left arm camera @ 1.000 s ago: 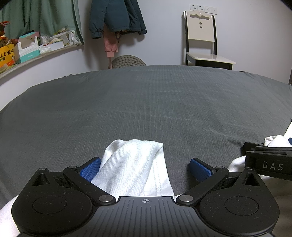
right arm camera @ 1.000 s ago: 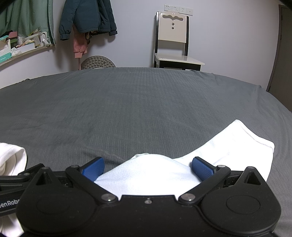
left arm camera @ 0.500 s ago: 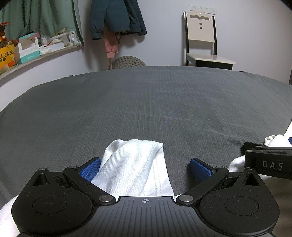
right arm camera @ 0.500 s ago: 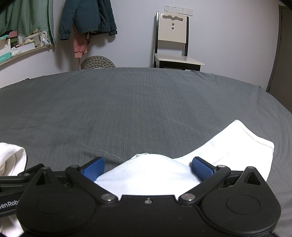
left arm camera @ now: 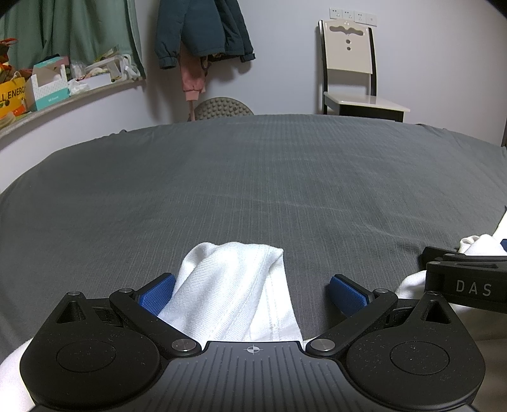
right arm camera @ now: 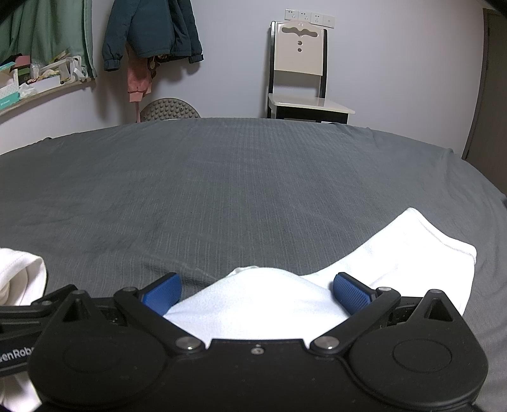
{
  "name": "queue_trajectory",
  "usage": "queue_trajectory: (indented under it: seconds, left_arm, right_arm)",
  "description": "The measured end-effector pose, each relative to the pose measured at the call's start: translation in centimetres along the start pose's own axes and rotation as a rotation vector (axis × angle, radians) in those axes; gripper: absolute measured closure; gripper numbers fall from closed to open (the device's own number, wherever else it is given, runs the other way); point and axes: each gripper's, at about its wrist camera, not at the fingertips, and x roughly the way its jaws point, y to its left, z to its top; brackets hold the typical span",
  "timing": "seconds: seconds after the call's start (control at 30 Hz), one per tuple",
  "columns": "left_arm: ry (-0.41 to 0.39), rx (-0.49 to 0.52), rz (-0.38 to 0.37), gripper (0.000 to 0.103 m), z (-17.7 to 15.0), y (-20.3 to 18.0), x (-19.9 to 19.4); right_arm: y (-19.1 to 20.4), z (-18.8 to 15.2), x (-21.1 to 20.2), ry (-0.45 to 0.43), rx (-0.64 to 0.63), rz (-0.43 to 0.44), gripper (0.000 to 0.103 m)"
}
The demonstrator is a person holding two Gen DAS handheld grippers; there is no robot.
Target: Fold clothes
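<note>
White garment (left arm camera: 234, 291) spread across near edge of grey bedsheet (left arm camera: 253, 177), long axis left-right; sleeve (right arm camera: 412, 250) angled away to right. Left gripper (left arm camera: 252, 293) and right gripper (right arm camera: 256, 288) held wide apart over cloth. Chair (left arm camera: 351, 73), hung jacket (left arm camera: 202, 28) seen at wall.

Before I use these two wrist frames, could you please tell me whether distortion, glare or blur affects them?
Left wrist view: strong fisheye bowing curves the grey bedsheet edge; dark vignette in the top corners; white garment between the open fingers is sharp, its seams readable. Right wrist view: same bowing; the white garment is overexposed, its weave washed out; chair stays sharp, lighting dim and even.
</note>
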Motion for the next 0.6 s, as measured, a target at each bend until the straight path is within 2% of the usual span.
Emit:
queue_trajectory:
  seconds: [0.6]
  left_arm:
    - [0.003,-0.007,-0.001,0.000,0.13,-0.10,0.17]
  right_arm:
    - [0.54,-0.10,0.11,0.001,0.002,-0.012,0.000]
